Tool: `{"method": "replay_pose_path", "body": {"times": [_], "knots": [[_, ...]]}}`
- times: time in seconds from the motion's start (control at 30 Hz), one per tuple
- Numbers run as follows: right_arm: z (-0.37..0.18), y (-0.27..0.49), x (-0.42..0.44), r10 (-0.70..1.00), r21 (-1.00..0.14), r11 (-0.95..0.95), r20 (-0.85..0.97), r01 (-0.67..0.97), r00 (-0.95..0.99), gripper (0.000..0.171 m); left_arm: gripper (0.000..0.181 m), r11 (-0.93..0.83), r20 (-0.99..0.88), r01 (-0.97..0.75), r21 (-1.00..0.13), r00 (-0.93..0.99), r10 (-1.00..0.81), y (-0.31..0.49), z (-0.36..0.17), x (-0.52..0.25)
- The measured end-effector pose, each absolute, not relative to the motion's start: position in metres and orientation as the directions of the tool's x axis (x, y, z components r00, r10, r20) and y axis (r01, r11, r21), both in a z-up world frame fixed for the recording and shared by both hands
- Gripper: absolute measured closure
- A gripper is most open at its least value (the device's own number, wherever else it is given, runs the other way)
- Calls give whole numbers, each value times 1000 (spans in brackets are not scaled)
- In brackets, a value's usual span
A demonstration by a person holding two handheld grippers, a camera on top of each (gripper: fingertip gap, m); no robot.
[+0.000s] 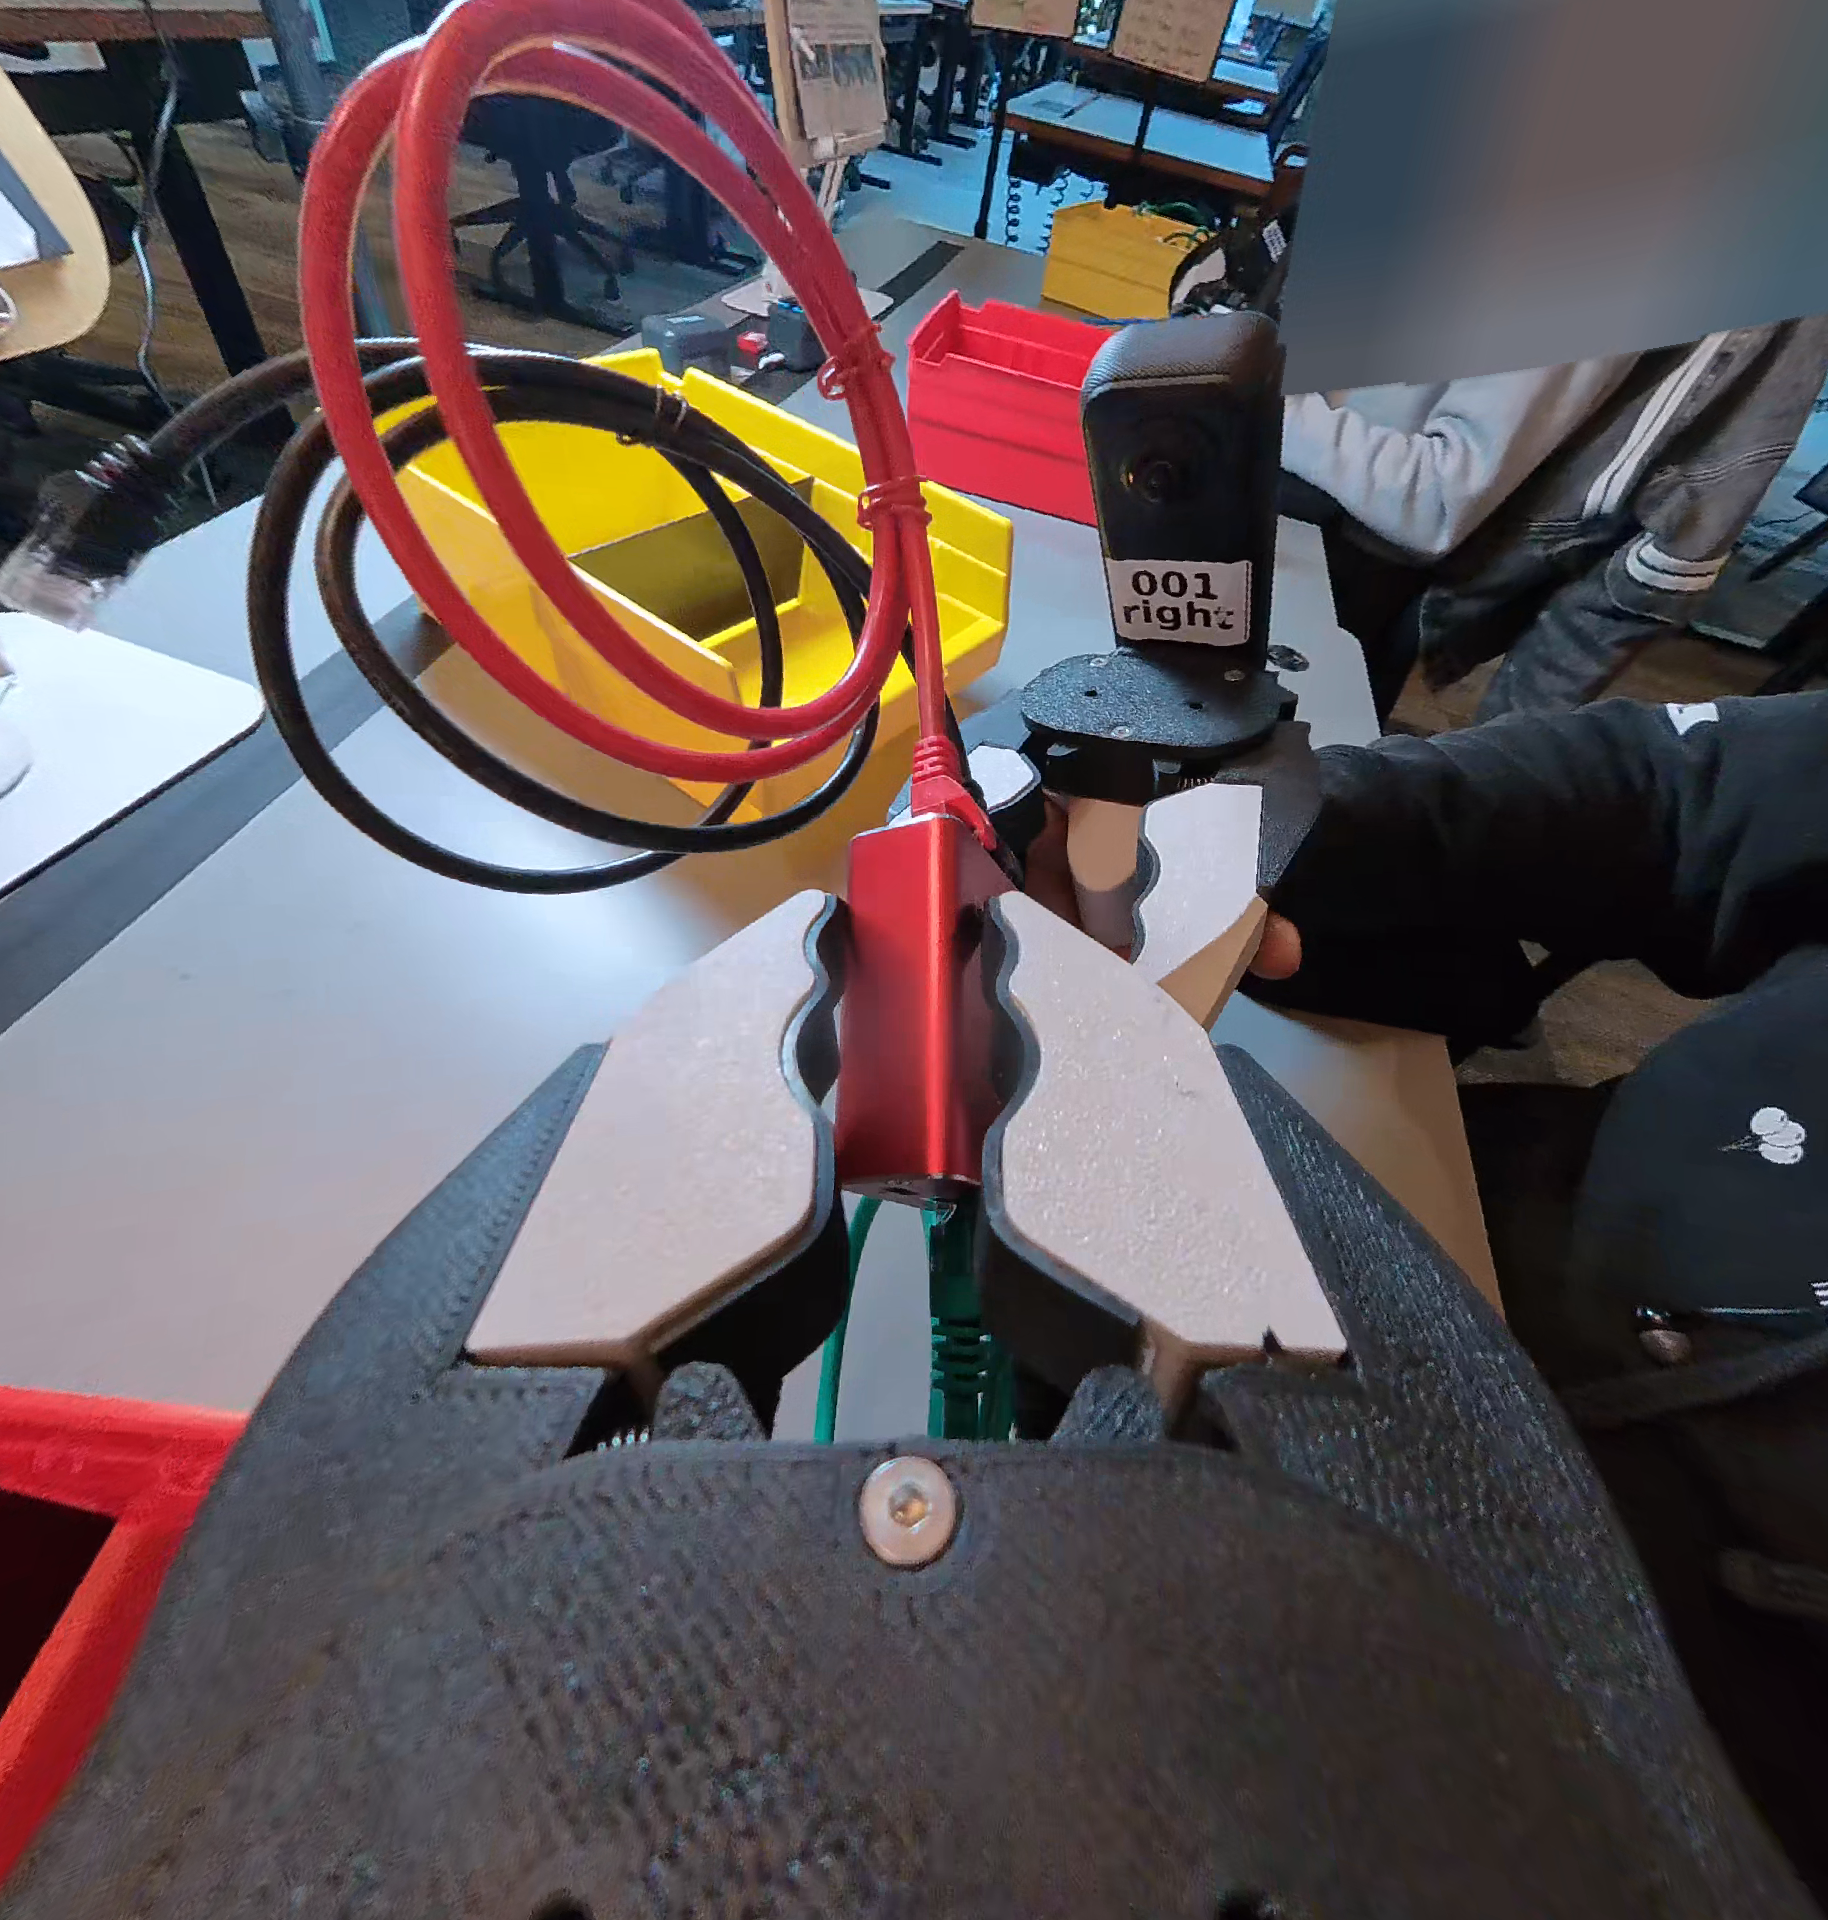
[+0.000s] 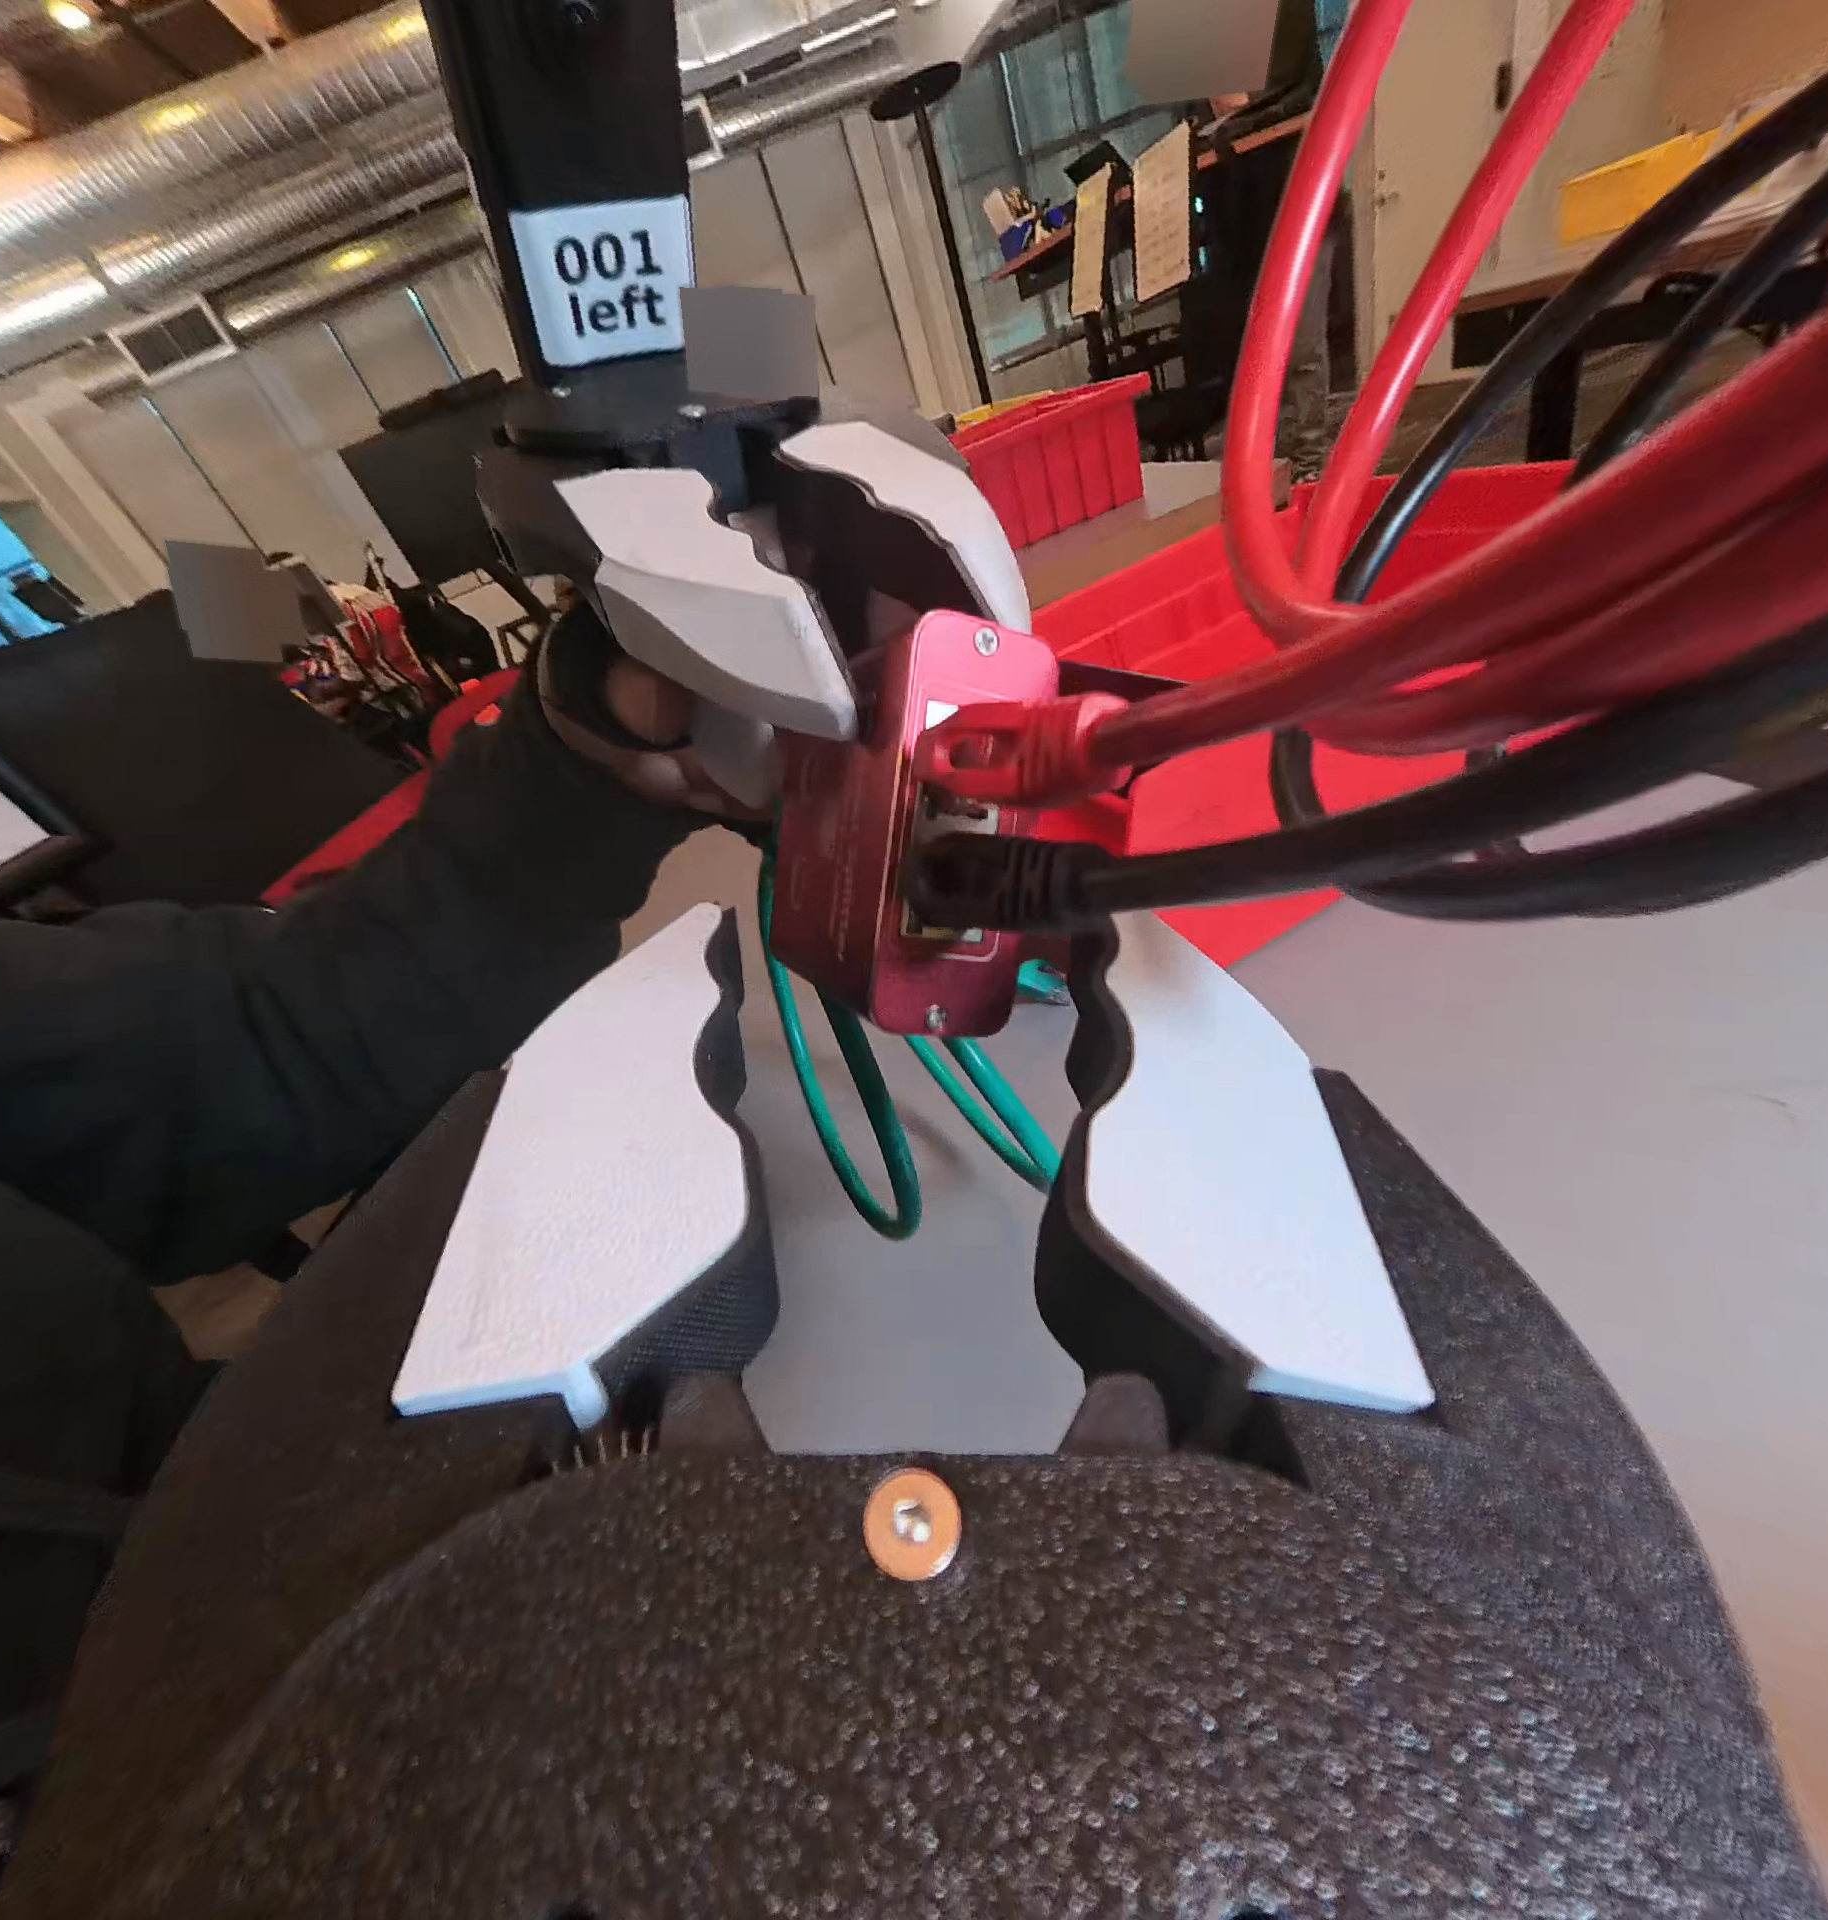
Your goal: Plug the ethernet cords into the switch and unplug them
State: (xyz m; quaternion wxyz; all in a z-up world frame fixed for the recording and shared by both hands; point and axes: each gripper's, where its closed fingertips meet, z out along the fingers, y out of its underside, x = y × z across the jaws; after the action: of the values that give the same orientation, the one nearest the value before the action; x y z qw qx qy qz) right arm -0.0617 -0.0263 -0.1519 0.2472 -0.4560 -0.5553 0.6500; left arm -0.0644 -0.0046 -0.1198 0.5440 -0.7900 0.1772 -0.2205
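My left gripper (image 1: 910, 914) is shut on a small red metal switch (image 1: 910, 997), held above the grey table. A coiled red ethernet cord (image 1: 619, 416) is plugged into its far face by a red plug (image 2: 1024, 738). A coiled black cord (image 1: 297, 665) is plugged in two ports lower by a black plug (image 2: 993, 883); its other plug (image 1: 79, 530) hangs free. A green cord (image 2: 868, 1122) hangs below the switch. My right gripper (image 2: 905, 935) is open and empty, its fingers to either side of the switch's lower port end, facing the ports.
A yellow divided bin (image 1: 889, 582) stands on the table (image 1: 266, 1039) behind the coils. One red bin (image 1: 993, 416) is farther back, another (image 1: 37, 1538) at the near left. Gloved hands hold both grippers. A seated person (image 1: 1512, 468) is at the back right. Only a small space, under 4 cm, lies between the two pairs of fingers.
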Motion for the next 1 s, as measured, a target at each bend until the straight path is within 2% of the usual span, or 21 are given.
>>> {"method": "replay_pose_path", "body": {"times": [0.07, 0.1, 0.17, 0.23, 0.3, 0.47, 0.6, 0.73, 0.83, 0.9, 1.0], "knots": [[-148, -29, -60, 812, -944, -276, -329, 179, -482, 116, 157, -334, 149, -45, -942, 833, -533, -5, -118, -59], [-145, -31, -58, 803, -945, -278, -327, 173, -499, 134, 157, -320, 137, -55, -946, 826, -546, -5, -116, -55], [-136, -30, -52, 793, -952, -274, -304, 135, -529, 141, 155, -253, 118, -35, -967, 817, -565, -7, -104, -49], [-131, -25, -46, 803, -961, -256, -273, 107, -530, 142, 118, -191, 115, 5, -982, 816, -567, -11, -88, -48], [-129, -17, -41, 807, -962, -256, -269, 99, -526, 143, 110, -170, 60, -39, -985, 842, -536, -15, -86, -50], [-122, 8, -34, 830, -951, -297, -301, 84, -470, 142, 111, -132, -172, -244, -961, 898, -405, -15, -108, -43], [-123, 19, -35, 815, -913, -387, -403, 126, -417, 142, 109, -141, -309, -359, -923, 907, -285, -1, -134, -45], [-138, 18, -41, 735, -826, -519, -562, 218, -380, 142, 109, -188, -400, -447, -874, 884, -241, 12, -156, -50], [-150, 18, -45, 655, -742, -612, -669, 272, -351, 143, 118, -203, -493, -520, -830, 853, -171, 16, -166, -60], [-158, 12, -46, 598, -691, -644, -722, 328, -348, 143, 113, -212, -533, -551, -807, 834, -140, 17, -169, -66], [-170, 1, -48, 555, -650, -653, -760, 389, -338, 144, 109, -273, -523, -557, -784, 830, -193, 16, -182, -66]]}}
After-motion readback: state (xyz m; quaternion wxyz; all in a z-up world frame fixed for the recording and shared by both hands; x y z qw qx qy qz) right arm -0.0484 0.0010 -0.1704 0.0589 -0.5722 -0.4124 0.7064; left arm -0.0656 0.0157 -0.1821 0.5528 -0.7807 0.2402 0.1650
